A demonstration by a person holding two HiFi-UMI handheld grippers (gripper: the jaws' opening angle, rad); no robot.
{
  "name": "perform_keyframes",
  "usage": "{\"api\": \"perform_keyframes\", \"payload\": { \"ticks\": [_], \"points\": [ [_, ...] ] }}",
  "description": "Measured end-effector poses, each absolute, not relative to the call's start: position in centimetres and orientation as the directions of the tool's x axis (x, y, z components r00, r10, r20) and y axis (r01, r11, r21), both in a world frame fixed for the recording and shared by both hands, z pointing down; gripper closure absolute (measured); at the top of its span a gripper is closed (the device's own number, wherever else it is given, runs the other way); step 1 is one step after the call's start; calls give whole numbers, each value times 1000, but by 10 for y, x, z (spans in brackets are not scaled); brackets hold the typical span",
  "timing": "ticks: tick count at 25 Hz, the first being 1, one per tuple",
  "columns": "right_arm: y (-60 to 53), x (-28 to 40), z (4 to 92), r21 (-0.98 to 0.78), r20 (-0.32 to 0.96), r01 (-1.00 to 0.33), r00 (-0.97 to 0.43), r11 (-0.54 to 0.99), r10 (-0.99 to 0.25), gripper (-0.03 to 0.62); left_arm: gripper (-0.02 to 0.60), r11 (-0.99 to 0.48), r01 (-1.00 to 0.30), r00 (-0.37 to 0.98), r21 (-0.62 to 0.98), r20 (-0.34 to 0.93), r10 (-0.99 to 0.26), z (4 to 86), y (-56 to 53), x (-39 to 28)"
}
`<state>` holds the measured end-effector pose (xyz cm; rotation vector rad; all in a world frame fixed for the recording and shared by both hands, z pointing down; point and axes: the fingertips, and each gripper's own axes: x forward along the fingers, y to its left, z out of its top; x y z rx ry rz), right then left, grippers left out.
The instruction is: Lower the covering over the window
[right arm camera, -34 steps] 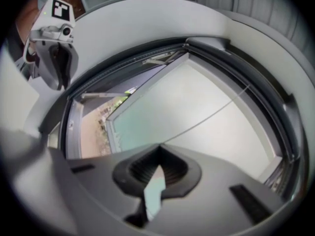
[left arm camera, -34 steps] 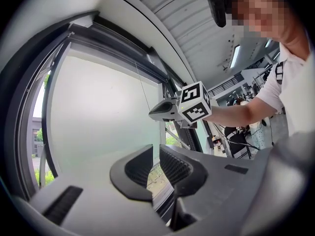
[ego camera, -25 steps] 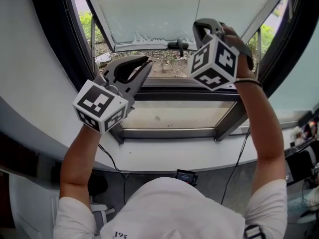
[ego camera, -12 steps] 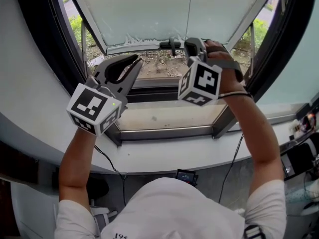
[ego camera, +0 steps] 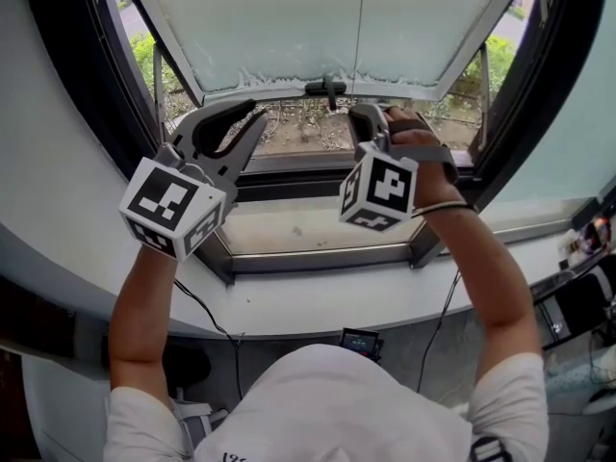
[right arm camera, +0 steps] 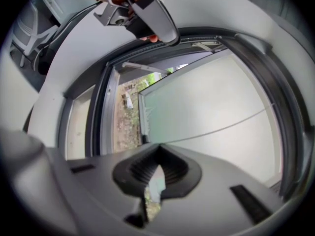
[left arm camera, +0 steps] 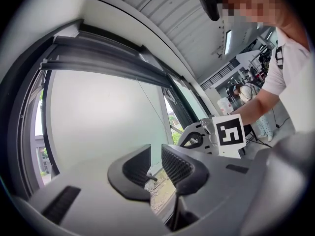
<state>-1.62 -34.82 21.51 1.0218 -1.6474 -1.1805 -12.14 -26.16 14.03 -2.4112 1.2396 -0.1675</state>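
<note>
A pale roller blind (ego camera: 289, 27) covers the upper window, and its bottom bar (ego camera: 279, 87) carries a small dark handle (ego camera: 327, 89). A thin pull cord (ego camera: 362, 27) hangs down the blind's middle into my right gripper (ego camera: 358, 115). In the right gripper view the cord (right arm camera: 236, 122) runs straight to the right gripper (right arm camera: 158, 149), which is shut on it. My left gripper (ego camera: 258, 118) hovers to the left below the bar. Its jaws have just been opening, and the left gripper (left arm camera: 156, 163) shows a narrow gap with nothing in it.
Below the blind lie the dark window frame (ego camera: 318, 186) and a sill (ego camera: 318, 224), with ground and plants outside. A curved white ledge (ego camera: 289, 306) runs under the window. Cables hang below it, and some devices (ego camera: 587, 248) sit at the right edge.
My right gripper has come down with the cord, from level with the blind's bottom bar to below it. The left gripper has barely moved and its jaws have parted slightly.
</note>
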Motion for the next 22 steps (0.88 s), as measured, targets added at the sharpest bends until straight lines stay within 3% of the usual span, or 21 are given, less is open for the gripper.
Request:
{"api": "perform_keyframes", "payload": {
  "ticks": [14,22],
  "points": [
    [-344,-12,281,941,304,-60,-287,333,-909,572,478,-471,-737,565,-484,-61,-823,135,-266,-128],
    [-338,-14,302,932,327,-65,-282,358,-902,572,457,-324,-729,463,-603,-85,-882,115,-274,-142]
  ]
}}
